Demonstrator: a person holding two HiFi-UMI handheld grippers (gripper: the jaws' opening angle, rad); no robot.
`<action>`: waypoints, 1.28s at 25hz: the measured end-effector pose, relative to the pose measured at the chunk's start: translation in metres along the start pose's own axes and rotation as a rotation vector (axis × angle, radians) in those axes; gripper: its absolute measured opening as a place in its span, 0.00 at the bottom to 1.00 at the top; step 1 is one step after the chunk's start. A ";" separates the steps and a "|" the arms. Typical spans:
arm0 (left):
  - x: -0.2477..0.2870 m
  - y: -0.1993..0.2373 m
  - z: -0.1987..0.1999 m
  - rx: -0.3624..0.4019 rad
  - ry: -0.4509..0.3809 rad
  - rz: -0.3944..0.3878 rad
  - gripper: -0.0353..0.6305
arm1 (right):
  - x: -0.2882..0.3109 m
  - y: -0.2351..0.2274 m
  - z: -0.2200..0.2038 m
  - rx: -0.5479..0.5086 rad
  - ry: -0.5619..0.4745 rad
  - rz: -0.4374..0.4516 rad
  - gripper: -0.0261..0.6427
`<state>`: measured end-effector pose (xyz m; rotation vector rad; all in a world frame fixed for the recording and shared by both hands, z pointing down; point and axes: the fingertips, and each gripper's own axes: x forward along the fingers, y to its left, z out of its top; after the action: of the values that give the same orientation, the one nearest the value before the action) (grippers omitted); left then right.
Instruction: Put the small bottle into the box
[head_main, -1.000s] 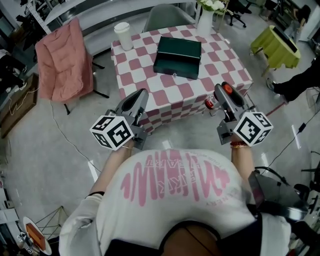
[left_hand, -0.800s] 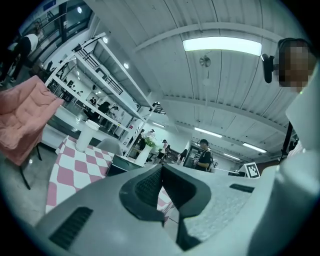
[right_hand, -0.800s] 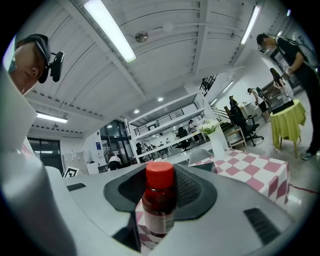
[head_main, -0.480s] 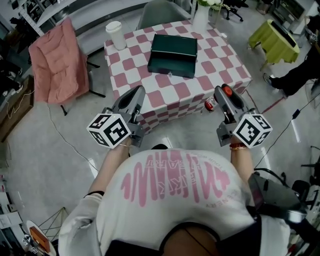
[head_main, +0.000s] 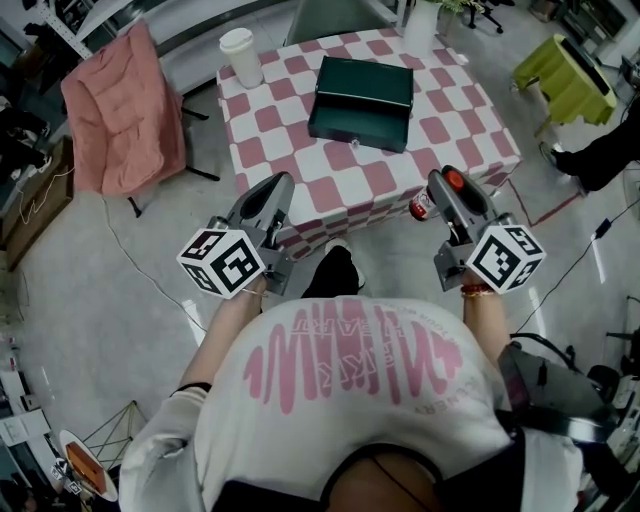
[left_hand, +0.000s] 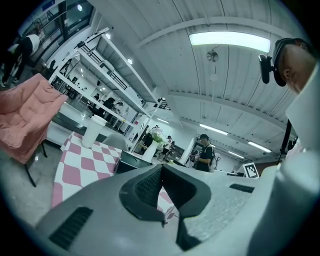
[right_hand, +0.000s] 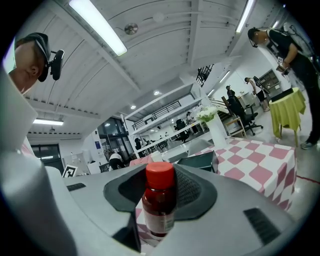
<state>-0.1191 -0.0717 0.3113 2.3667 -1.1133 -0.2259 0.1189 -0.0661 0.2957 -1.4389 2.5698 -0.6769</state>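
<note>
No text legible in any view; the pink lettering on the person's white shirt sits upside down in the head view, too distorted to read. Label on the small bottle is blurred; nothing readable.

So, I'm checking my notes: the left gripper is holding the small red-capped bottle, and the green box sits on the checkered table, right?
Not quite: the right gripper holds the small bottle, as the right gripper view shows. The green box does sit on the checkered table.
</note>
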 end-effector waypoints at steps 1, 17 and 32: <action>0.002 0.004 0.002 -0.001 -0.001 0.002 0.06 | 0.004 -0.002 0.000 0.000 0.004 -0.002 0.26; 0.071 0.061 -0.013 -0.086 0.092 0.031 0.06 | 0.084 -0.036 -0.012 0.051 0.089 0.022 0.26; 0.112 0.089 -0.051 -0.117 0.190 0.014 0.06 | 0.143 -0.064 -0.052 0.112 0.192 0.058 0.26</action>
<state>-0.0877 -0.1851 0.4076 2.2243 -0.9981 -0.0574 0.0750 -0.1976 0.3858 -1.3196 2.6524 -0.9768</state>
